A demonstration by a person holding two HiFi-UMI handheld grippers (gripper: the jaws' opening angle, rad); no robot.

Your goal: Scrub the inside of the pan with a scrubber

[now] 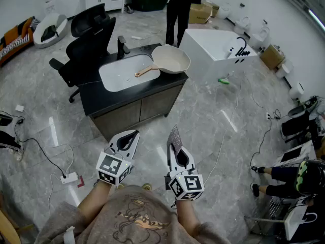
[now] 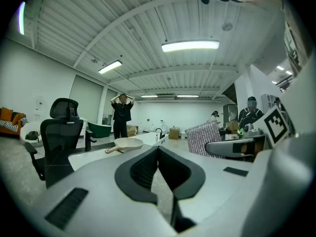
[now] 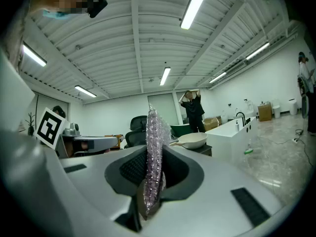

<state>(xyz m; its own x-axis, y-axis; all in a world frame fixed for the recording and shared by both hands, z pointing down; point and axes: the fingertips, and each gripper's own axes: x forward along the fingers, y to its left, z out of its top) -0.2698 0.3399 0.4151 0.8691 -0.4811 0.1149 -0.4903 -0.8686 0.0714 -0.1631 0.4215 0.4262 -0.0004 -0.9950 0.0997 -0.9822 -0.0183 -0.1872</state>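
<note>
A cream pan (image 1: 171, 59) with a wooden handle rests on the dark vanity counter (image 1: 127, 98), partly over the white sink basin (image 1: 124, 72). It also shows far off as the pan (image 2: 128, 143) and the pan (image 3: 192, 140). My right gripper (image 1: 175, 142) is shut on a silvery scrubber (image 1: 174, 136), which stands upright between its pads as the scrubber (image 3: 154, 157). My left gripper (image 1: 128, 138) is shut and holds nothing. Both grippers hang low near my body, well short of the counter.
A black faucet (image 1: 122, 46) stands behind the basin. A black office chair (image 1: 89, 44) is left of the vanity, a white bathtub block (image 1: 216, 52) to its right. A person in black (image 1: 180, 9) stands beyond. Cables and a power strip (image 1: 68, 177) lie on the floor.
</note>
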